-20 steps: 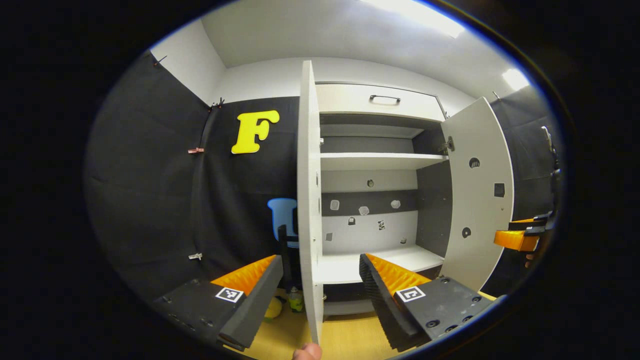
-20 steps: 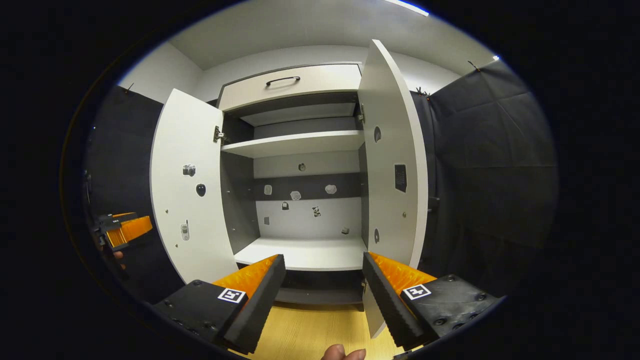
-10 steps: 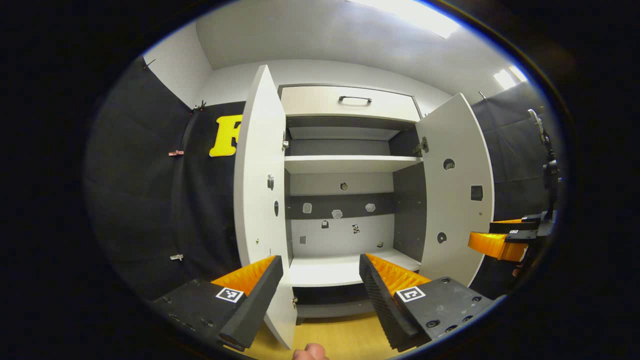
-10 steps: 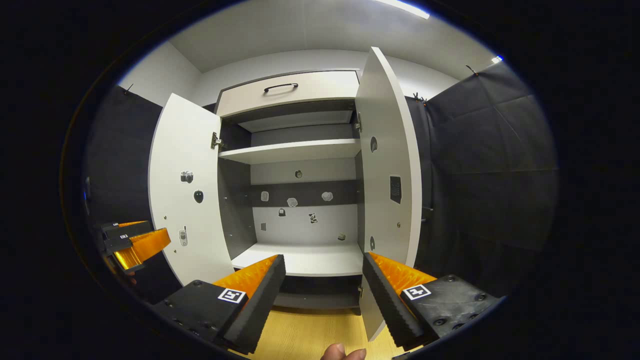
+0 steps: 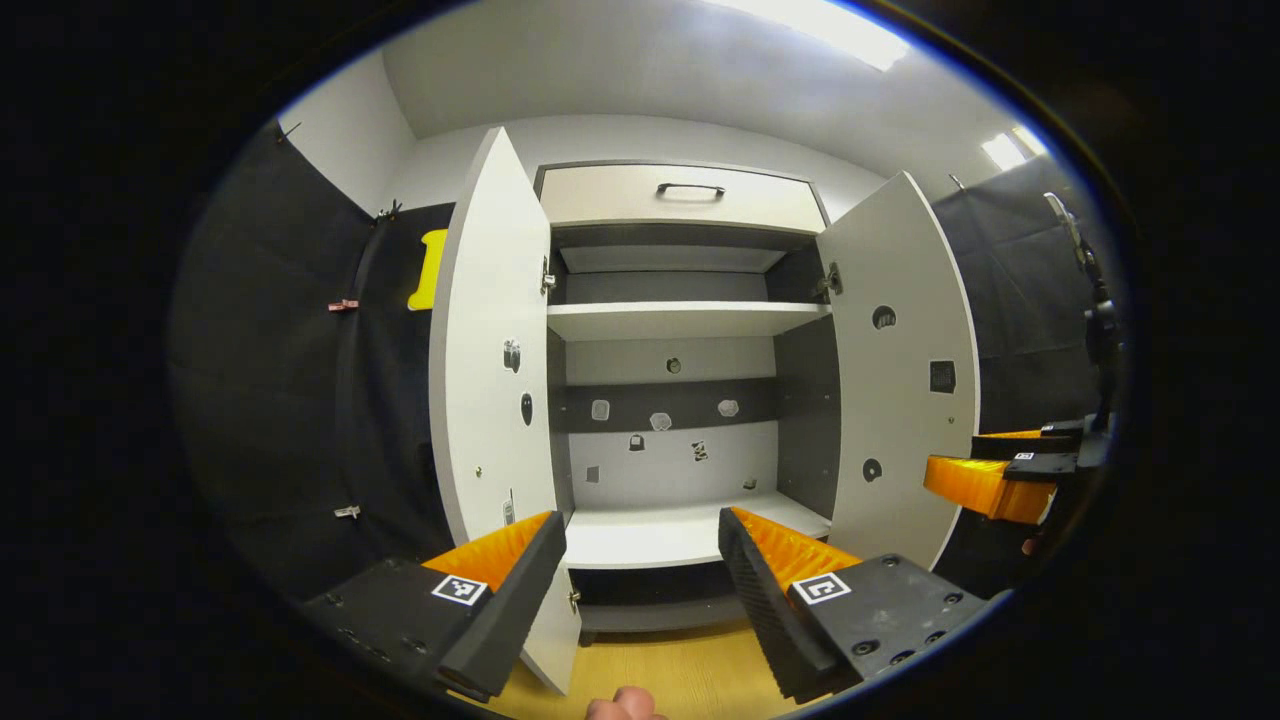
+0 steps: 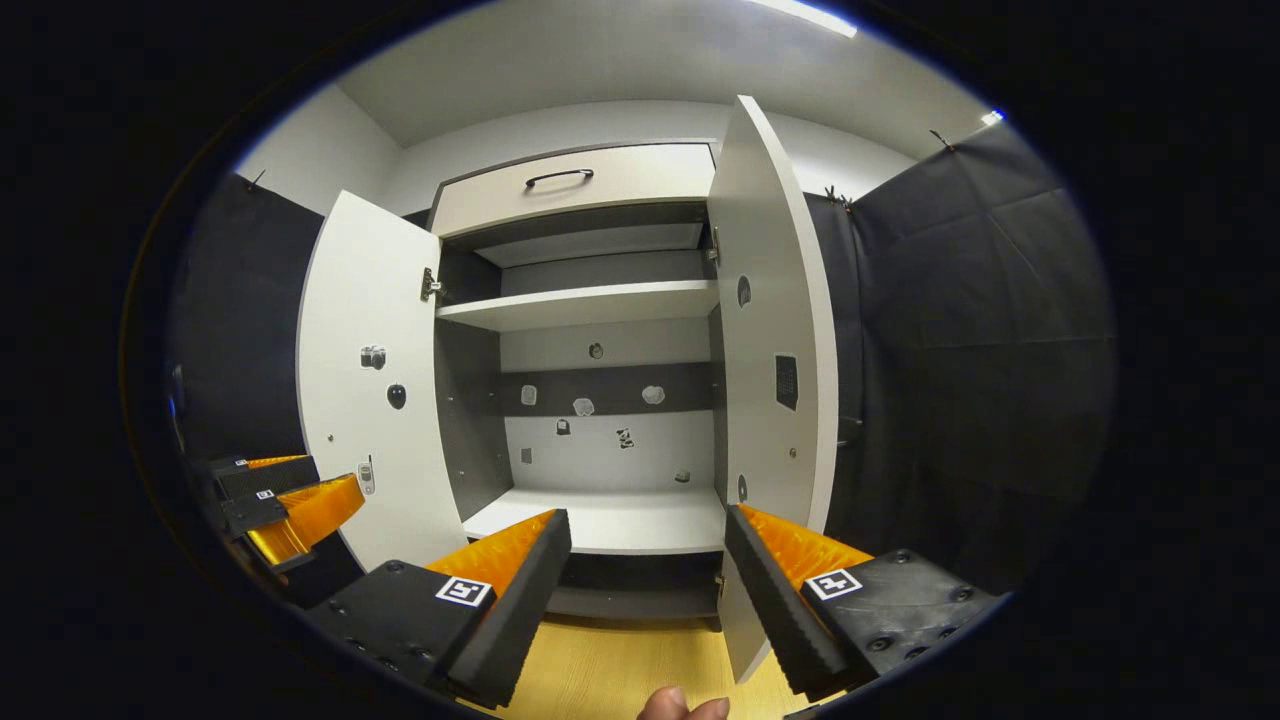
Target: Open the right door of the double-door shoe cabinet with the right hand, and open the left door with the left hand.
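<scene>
Left gripper view: my left claw (image 5: pixel 640 585) sits with its fingers spread wide and nothing between them. Beyond them the shoe cabinet (image 5: pixel 680 400) stands with both doors swung out. The left door (image 5: pixel 490 370) is open past my left finger, its inner face turned toward me. The right door (image 5: pixel 900 380) is open as well, and my right claw (image 5: pixel 990 480) hovers just beside its outer edge, not touching it as far as I can tell. The shelves inside hold no shoes; small stickers dot the back panel and door insides. The drawer (image 5: pixel 680 197) above, with its dark handle, is closed.

Right gripper view: my right claw (image 6: pixel 648 585) is also wide open and empty. From here the right door (image 6: pixel 765 330) stands edge-on, and the left door (image 6: pixel 375 380) is open wide with my left claw (image 6: pixel 290 505) low beside it.

By my judgement both doors are open, so the task looks essentially done; at most I might ease each door a little wider and draw my claws back.

As for writing: the stickers are too small to read, and my fingers carry only square black-and-white marker tags, no brand I can make out.
</scene>
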